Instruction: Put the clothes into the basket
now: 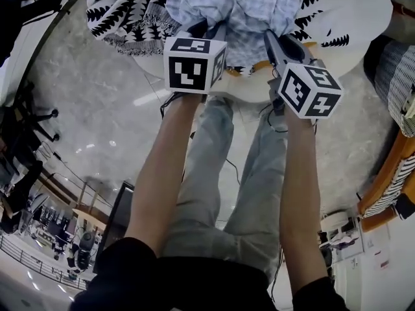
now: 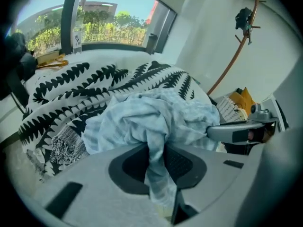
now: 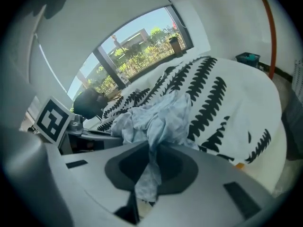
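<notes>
Open marble floor (image 1: 91, 102) at left, leaf-print cloth (image 1: 126, 11) heaped ahead, striped woven piece (image 1: 392, 76) close at right

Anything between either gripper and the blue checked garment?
Nothing visible. The left gripper and right gripper are each shut on a fold of the blue checked garment, which sits on the leaf-print cloth.

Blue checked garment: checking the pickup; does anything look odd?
Nothing stands out: the left gripper and right gripper are each shut on a fold of the blue checked garment, over the leaf-print cloth.
</notes>
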Demonstrator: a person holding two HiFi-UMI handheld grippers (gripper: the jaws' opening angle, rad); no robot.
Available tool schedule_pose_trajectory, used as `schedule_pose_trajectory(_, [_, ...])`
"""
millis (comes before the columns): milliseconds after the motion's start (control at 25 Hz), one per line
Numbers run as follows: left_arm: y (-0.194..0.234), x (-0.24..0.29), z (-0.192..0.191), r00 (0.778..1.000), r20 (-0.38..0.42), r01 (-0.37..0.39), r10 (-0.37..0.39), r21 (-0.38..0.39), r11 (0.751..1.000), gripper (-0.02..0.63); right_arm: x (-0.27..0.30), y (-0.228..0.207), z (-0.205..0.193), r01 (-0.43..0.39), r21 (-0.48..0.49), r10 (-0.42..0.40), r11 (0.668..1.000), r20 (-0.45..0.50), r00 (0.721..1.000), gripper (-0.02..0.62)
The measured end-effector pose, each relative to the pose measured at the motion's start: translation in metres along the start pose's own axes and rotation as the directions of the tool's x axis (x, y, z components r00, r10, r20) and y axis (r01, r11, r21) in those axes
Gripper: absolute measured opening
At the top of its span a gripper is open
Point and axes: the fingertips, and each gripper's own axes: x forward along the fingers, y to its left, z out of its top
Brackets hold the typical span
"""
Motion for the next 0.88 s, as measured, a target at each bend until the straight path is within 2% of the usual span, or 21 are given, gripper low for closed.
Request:
schedule_pose_trajectory(200, [-0.054, -0.017, 0.025, 0.999, 0.045, 0.021, -0.023, 0.029, 0.999, 0.077, -0.058, -0.011, 0.03, -0.007, -0.01, 0.007, 1.0, 0.088, 0.996, 0.048])
schedule_pose_trajectory(520, [-0.178, -0.026, 0.08, 0.987, 0.114, 0.097, -0.114, 0.15, 0.984, 0.077, -0.172, -0.074, 0.068, 0.05, 0.052, -0.061, 0.997, 0.243, 0.968, 0.048])
schedule_pose_trajectory(680, [-0.249, -0.02, 0.107, 0.976, 0.128, 0.143, -0.173, 0.214, 0.966, 0.077, -0.232, -0.114, 0.086, 0.092, 0.073, -0.111, 0.993, 0.312, 0.944, 0.048])
schedule_pose_trajectory(880, [-0.352, -0.008, 0.14, 0.959, 0.123, 0.207, -0.254, 0.307, 0.929, 0.077, -0.312, -0.179, 0.106, 0.15, 0.134, -0.191, 0.98, 0.392, 0.9, 0.048])
